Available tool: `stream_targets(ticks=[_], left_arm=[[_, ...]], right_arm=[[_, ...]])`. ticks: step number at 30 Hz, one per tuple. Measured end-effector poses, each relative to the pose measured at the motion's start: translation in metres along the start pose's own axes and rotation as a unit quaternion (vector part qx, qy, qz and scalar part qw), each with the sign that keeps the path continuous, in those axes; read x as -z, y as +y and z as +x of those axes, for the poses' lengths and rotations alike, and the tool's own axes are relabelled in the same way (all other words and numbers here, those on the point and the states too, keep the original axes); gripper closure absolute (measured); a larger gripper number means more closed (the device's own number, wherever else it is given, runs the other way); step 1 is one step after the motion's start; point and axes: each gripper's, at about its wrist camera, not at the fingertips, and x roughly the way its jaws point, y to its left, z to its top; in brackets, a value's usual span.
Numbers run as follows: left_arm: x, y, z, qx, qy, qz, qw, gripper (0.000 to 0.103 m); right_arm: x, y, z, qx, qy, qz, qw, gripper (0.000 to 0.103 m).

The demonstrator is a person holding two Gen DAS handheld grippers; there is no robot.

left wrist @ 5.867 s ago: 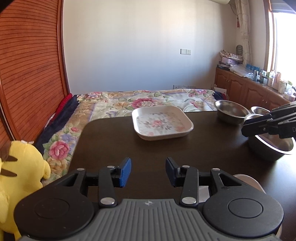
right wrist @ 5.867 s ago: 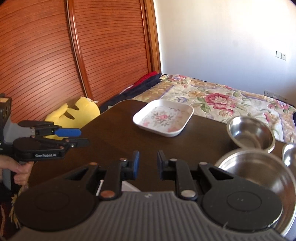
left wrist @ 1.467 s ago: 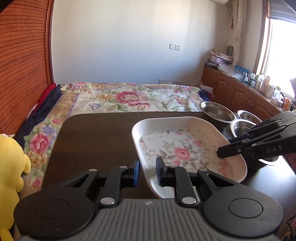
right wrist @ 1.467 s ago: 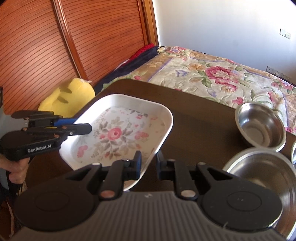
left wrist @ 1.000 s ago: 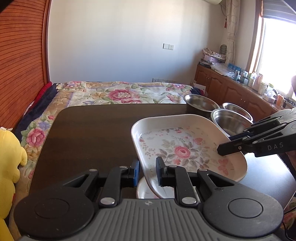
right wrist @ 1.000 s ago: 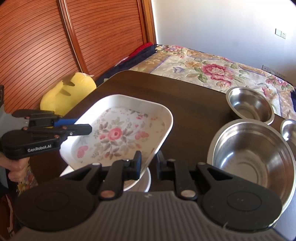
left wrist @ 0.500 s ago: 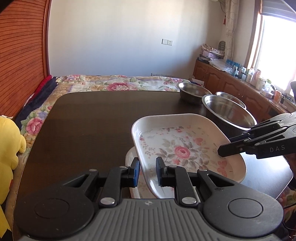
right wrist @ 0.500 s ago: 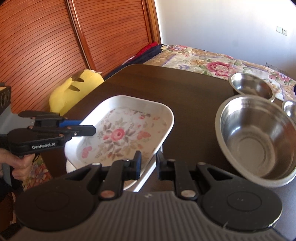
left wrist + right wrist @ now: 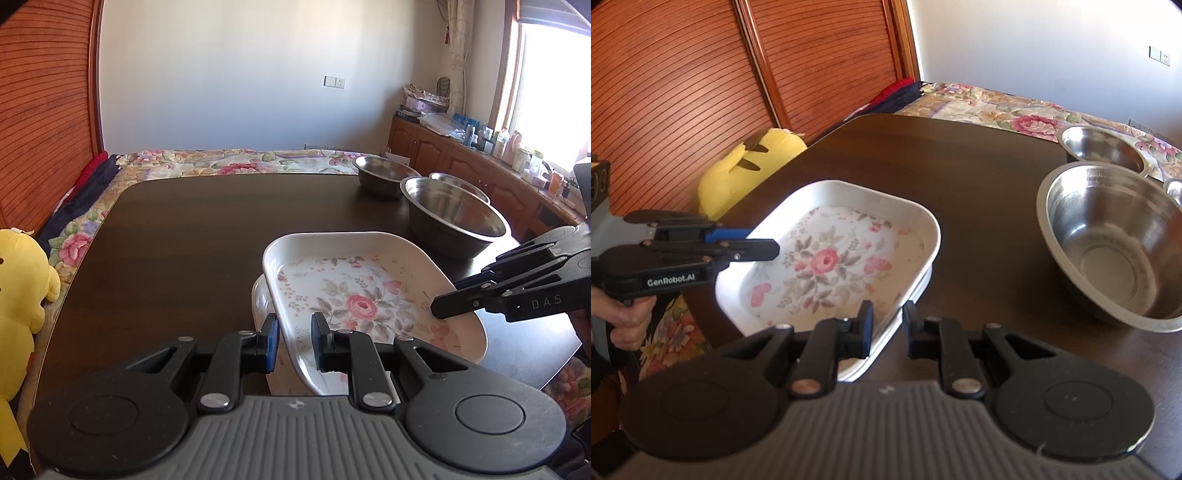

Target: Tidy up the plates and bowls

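1. Left gripper [image 9: 294,341]: fingers clamped on the near-left rim of the floral plate [image 9: 354,295], rim pinched between the pads.
2. Right gripper [image 9: 888,330]: fingers likewise clamped on the opposite edge of the same plate, rim between the pads.
3. Plate sits just ahead of both sets of fingertips, held by both grippers at once.
4. Under it, right below the fingers, a white plate [image 9: 260,299] rests on the dark table [image 9: 184,236]. Floral plate overlaps it; can't tell if they touch.
5. Past the right gripper's fingers and off to its right: big steel bowl [image 9: 1115,247], two smaller steel bowls [image 9: 1102,149] behind it, all on the table.
6. A hand [image 9: 626,314] grips the left gripper's handle.
7. Yellow plush toy [image 9: 750,166] beside the table, beyond the left fingers' outer side.
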Motion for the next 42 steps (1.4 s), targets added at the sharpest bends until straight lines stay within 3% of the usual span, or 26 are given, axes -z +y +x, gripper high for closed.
stream_targets(ticks=[42], left_arm=[[0.004,0.008,0.000,-0.007,-0.007,-0.017,0.9998,0.084]], right_arm=[[0.007,0.000,-0.006,-0.001,-0.013,-0.001,1.000,0.082]])
